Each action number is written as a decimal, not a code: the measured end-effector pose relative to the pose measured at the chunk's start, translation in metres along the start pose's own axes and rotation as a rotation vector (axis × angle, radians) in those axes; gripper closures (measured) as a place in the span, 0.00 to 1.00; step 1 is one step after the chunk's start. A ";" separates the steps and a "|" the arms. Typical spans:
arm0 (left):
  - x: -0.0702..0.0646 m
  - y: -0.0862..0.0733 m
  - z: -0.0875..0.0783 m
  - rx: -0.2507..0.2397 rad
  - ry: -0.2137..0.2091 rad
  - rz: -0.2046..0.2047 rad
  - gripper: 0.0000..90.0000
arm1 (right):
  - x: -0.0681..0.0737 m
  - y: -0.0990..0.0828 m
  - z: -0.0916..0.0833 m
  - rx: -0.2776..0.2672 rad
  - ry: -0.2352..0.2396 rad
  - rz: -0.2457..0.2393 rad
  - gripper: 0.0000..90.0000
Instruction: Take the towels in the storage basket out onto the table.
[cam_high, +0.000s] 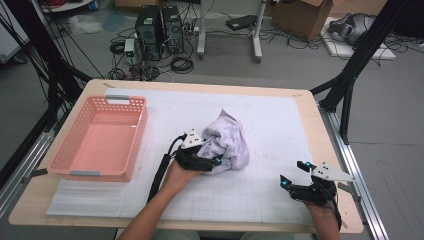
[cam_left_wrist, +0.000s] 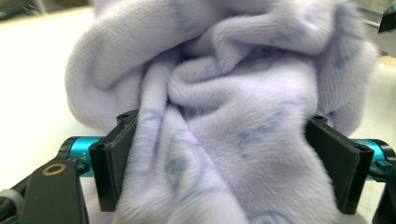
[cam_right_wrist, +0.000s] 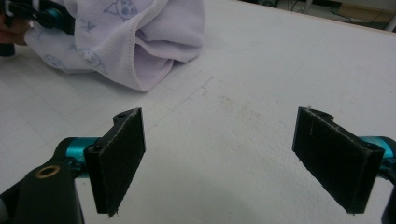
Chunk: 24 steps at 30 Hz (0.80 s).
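So the crumpled lilac towel sits mid-table in a bunched heap, its length running near-to-far, far end leaning a bit right. Left gripper is pushed into its near-left side, jaws wide apart with plush between them. Pink basket sits well left. Right gripper has jaws apart over bare mat, near-right corner; open room right of the towel.

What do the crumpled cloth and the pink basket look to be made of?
The cloth looks like soft fleece or terry, pale lilac with faint blue prints: its surface is fuzzy and its folds are limp. The basket looks like moulded plastic, matte pink: its walls are a rigid lattice of small holes.
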<state>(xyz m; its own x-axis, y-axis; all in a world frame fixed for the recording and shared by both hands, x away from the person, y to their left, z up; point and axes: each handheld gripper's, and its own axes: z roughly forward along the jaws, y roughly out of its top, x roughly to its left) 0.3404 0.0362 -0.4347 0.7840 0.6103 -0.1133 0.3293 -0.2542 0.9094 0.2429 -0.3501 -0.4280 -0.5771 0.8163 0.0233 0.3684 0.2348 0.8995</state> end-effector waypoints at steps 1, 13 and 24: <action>-0.001 0.002 -0.005 -0.010 0.014 0.003 0.23 | 0.000 0.000 0.000 0.000 -0.002 -0.001 0.18; 0.008 -0.019 -0.077 -0.181 0.072 -0.019 0.22 | 0.003 0.003 0.004 -0.003 -0.008 -0.013 0.18; 0.017 -0.037 -0.096 -0.211 0.100 -0.015 0.21 | 0.005 0.005 0.016 0.012 0.014 -0.020 0.18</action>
<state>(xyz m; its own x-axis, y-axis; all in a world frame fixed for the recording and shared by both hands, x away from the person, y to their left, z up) 0.2909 0.1281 -0.4319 0.7207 0.6864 -0.0970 0.2149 -0.0882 0.9726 0.2540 -0.3362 -0.4301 -0.5949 0.8037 0.0117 0.3651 0.2572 0.8947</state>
